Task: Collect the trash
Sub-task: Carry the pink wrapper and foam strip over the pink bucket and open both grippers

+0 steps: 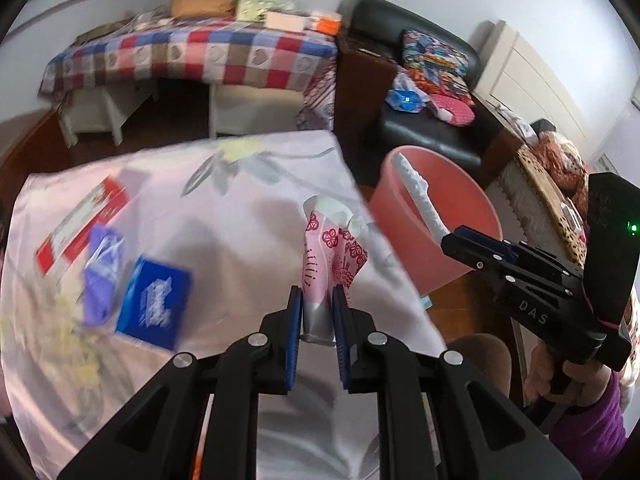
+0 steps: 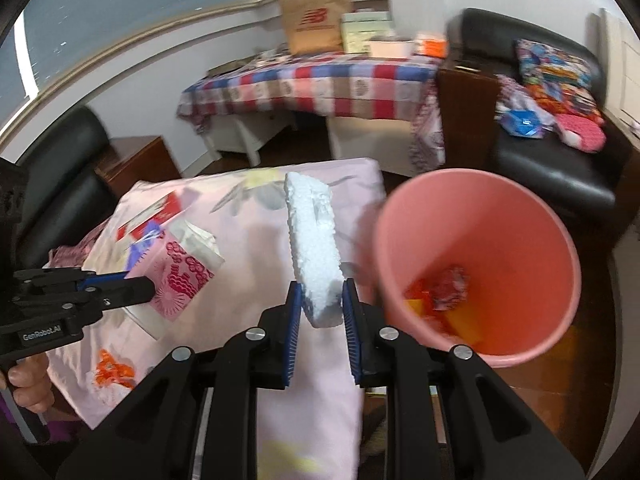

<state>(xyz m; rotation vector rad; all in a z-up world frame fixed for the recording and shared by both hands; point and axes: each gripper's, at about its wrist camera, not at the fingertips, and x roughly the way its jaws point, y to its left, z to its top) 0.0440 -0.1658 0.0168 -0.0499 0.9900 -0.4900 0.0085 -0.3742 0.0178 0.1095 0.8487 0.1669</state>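
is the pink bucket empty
No, the right wrist view shows red and orange wrappers lying at the bottom of the pink bucket.

This is a lived-in room of a home, probably a living room. A black leather armchair stands by the wall with a colourful patterned cushion and some small things on its seat. A second black seat is at the other side. Under the window a low bench carries a checked blanket with heart patterns, and on it a brown paper shopping bag and some boxes, too blurred to read. The floor is dark wood. A table has a pale pink cloth with flowers, and a pink plastic bin stands beside it.
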